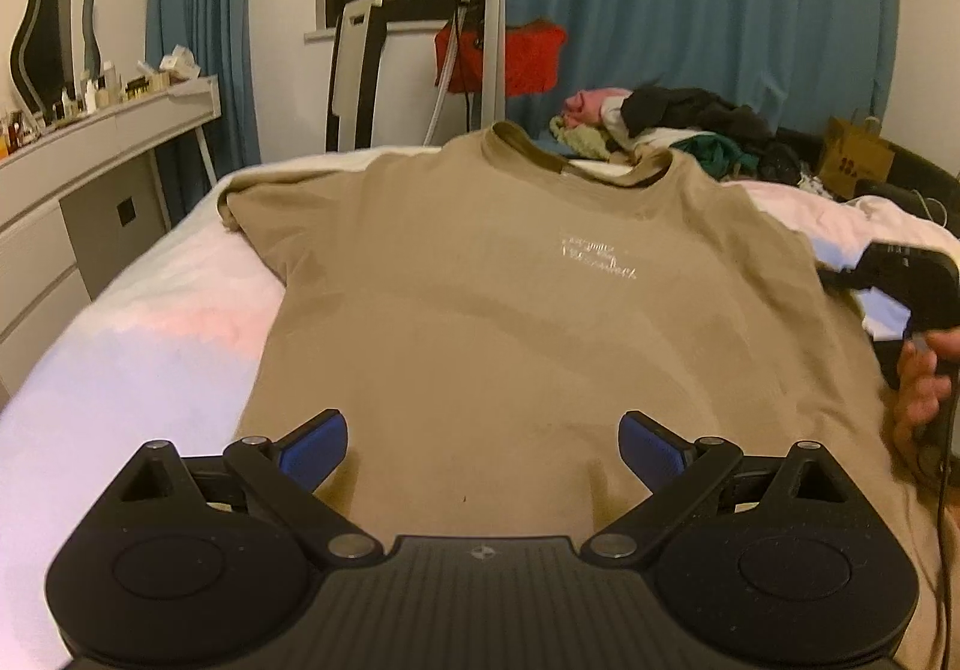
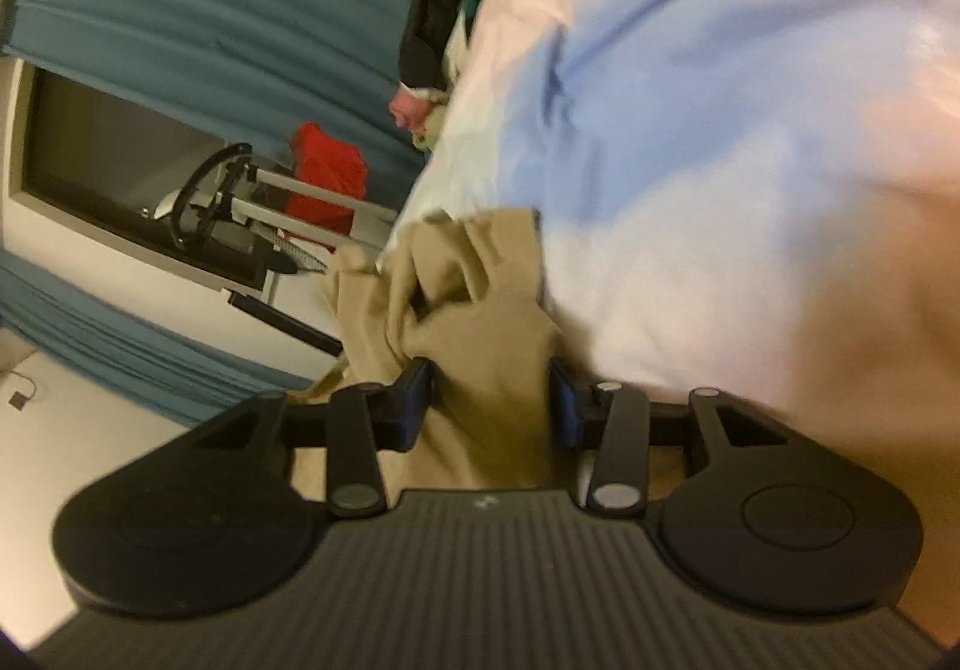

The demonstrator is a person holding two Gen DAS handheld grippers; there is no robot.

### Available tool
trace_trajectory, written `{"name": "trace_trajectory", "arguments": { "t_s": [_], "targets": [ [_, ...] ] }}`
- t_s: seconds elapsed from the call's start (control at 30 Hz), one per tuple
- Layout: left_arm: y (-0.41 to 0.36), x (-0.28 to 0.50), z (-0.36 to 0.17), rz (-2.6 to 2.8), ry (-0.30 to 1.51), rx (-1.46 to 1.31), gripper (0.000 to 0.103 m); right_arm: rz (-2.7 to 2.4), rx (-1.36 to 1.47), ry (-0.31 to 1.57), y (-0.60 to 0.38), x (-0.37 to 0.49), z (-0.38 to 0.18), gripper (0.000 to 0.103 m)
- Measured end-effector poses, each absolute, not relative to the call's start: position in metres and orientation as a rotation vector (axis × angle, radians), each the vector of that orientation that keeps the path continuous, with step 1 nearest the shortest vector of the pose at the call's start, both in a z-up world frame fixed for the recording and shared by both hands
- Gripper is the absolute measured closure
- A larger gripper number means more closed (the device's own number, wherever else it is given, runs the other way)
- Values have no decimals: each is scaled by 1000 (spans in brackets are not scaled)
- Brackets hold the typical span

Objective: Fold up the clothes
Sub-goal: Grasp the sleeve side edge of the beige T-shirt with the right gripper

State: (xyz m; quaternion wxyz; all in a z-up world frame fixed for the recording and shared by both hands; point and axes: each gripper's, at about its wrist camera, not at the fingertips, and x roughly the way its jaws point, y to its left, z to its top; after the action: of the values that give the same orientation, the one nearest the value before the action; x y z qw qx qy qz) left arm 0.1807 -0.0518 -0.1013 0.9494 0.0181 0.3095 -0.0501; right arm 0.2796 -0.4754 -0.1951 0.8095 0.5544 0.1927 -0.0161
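A bed [image 1: 150, 334] with a pale, white-to-pinkish cover carries everything. A tan T-shirt [image 1: 480, 322] lies spread flat on it, front up, small white lettering on the chest, collar at the far end. Beyond the collar, a heap of clothes [image 1: 678, 129] sits on the bed: pink, pale green, black and dark green pieces. Right of that heap stands a brown paper bag [image 1: 852, 153].

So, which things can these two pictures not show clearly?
- Print on the shirt, left view: too small to read.
- Shirt hem, left view: hidden behind the left gripper.
- Cloth between the right gripper jaws, right view: motion blur; which part of the shirt is unclear.
- Clothes pile: items too tangled to count.
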Motion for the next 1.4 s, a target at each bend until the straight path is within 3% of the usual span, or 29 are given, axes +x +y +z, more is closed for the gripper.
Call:
{"name": "trace_trajectory", "arguments": {
  "t_s": [0.1, 0.3, 0.57, 0.63, 0.67, 0.7, 0.8, 1.13, 1.17, 1.23, 1.27, 1.4],
  "targets": [
    [-51, 187, -109, -102, 656, 38, 5, -48, 1175, 386, -477, 289, -193, 89],
    [-45, 192, -112, -98, 671, 8, 5, -77, 1307, 88, -490, 251, -186, 90],
    [-53, 186, -106, -93, 664, -11, 5, -74, 1374, 143, -495, 246, -196, 88],
    [-55, 185, -106, -93, 663, -3, 5, -62, 1360, 199, -490, 253, -198, 78],
    [-57, 185, -106, -95, 664, -3, 5, -72, 1352, 231, -488, 256, -198, 62],
    [-57, 185, -107, -97, 666, -4, 5, -81, 1344, 261, -486, 260, -197, 54],
    [-59, 187, -109, -98, 670, -2, 5, -70, 1316, 264, -482, 269, -193, 45],
    [-64, 199, -126, -122, 696, 39, 5, -116, 1280, 273, -480, 337, -197, 44],
    [-65, 200, -128, -124, 700, 46, 5, -112, 1236, 288, -478, 343, -193, 45],
    [-66, 201, -129, -127, 698, 56, 5, -99, 1153, 315, -474, 354, -183, 62],
    [-66, 202, -129, -128, 696, 60, 5, -100, 1118, 330, -475, 357, -178, 91],
    [-64, 203, -128, -133, 689, 62, 5, -137, 1008, 292, -492, 349, -150, 98]
  ]
}}
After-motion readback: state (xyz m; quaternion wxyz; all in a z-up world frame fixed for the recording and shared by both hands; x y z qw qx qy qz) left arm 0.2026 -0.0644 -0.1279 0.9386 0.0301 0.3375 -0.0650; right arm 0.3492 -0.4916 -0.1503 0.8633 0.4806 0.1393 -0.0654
